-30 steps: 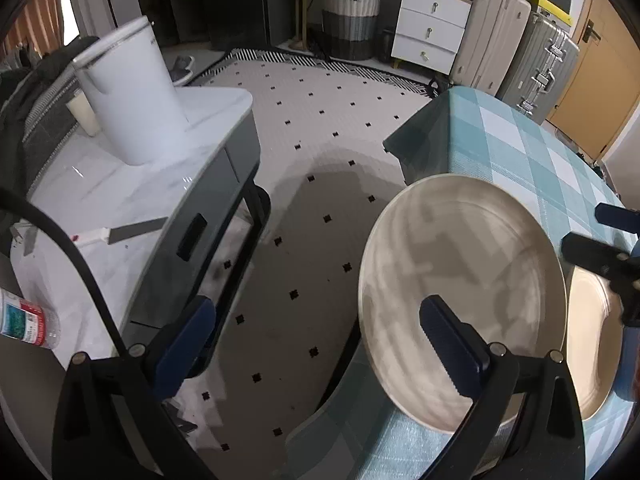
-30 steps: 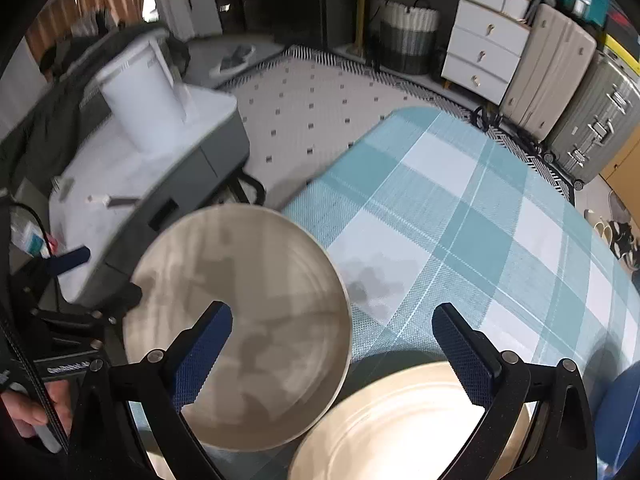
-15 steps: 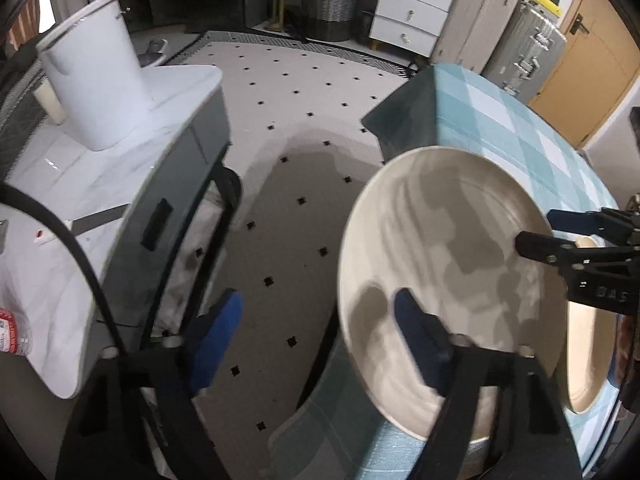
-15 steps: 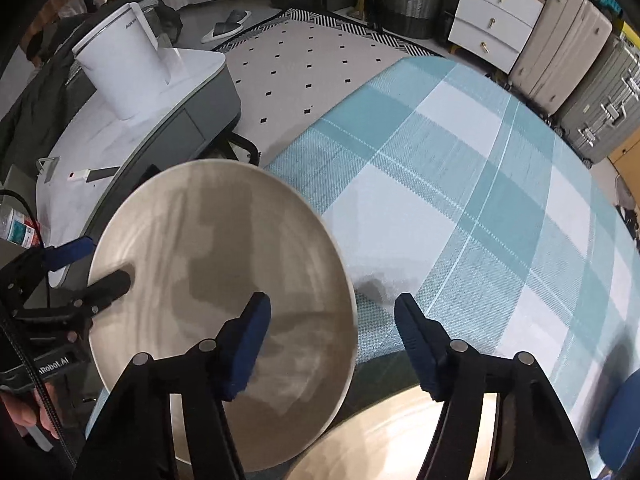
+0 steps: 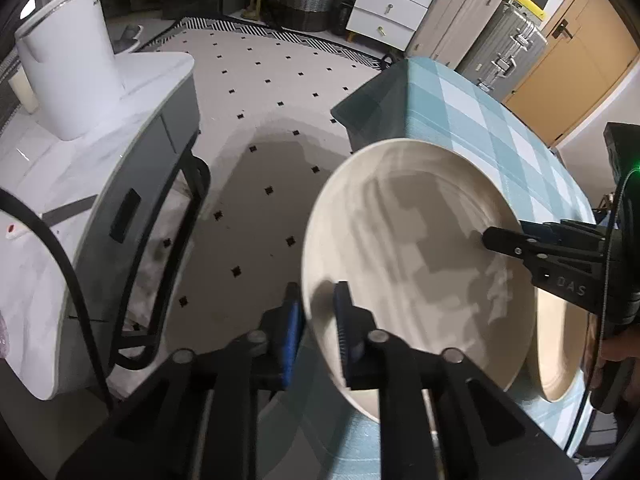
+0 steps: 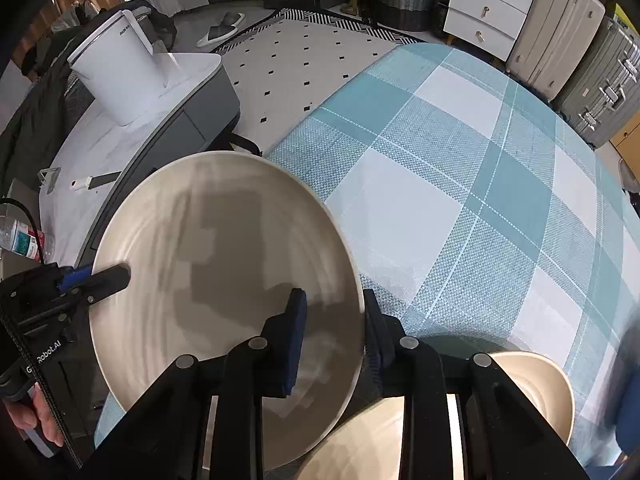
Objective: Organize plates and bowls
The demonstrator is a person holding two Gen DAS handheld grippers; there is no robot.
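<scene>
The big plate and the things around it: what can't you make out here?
- Underside of the big plate: it faces away in both views.
- The second dish: in the right wrist view the bottom edge cuts it off; in the left wrist view it is mostly behind the big plate.
- Label on the bottle: right wrist view, too small to read.

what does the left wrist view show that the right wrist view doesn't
Left wrist only: the orange door, and the left claw close up, shut on the plate rim. Right wrist only: a bottle on the side counter, shoes on the floor, most of the checked cloth, and the right claw astride the plate's rim, closing. Both: the plate with a claw at each side, a second dish beside it, the white bucket, drawers, suitcases.
</scene>
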